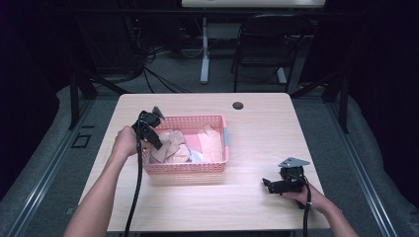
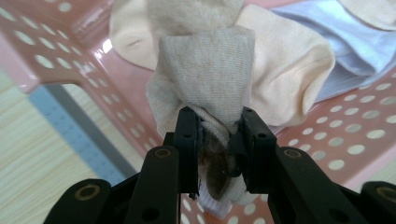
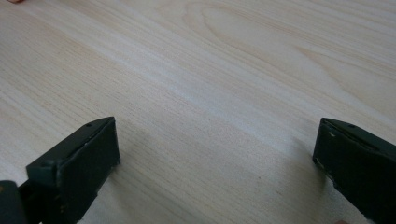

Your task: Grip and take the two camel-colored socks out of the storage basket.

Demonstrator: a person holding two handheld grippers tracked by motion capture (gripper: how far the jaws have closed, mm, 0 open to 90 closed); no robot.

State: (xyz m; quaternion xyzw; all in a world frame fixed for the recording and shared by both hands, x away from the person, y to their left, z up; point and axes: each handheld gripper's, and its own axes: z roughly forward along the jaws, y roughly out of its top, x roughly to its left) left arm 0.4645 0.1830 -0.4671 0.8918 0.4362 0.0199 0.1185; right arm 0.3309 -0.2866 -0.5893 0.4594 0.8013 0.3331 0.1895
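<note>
A pink perforated basket (image 1: 217, 165) sits mid-table with several beige and pale socks in it. My left gripper (image 1: 154, 139) reaches into the basket's left end and is shut on a beige sock (image 2: 205, 70), whose folded cloth bulges above the jaws. Beneath it lie a cream sock (image 2: 285, 74) and a light blue cloth (image 2: 359, 42). My right gripper (image 1: 269, 185) rests low over the bare wood at the table's front right, its jaws wide apart with nothing between them (image 3: 217, 154).
The light wooden table (image 1: 257, 133) has a round cable hole (image 1: 238, 105) at the back. A black chair (image 1: 264, 44) and a white table leg (image 1: 204, 49) stand beyond the far edge. Cables trail from both grippers toward the front edge.
</note>
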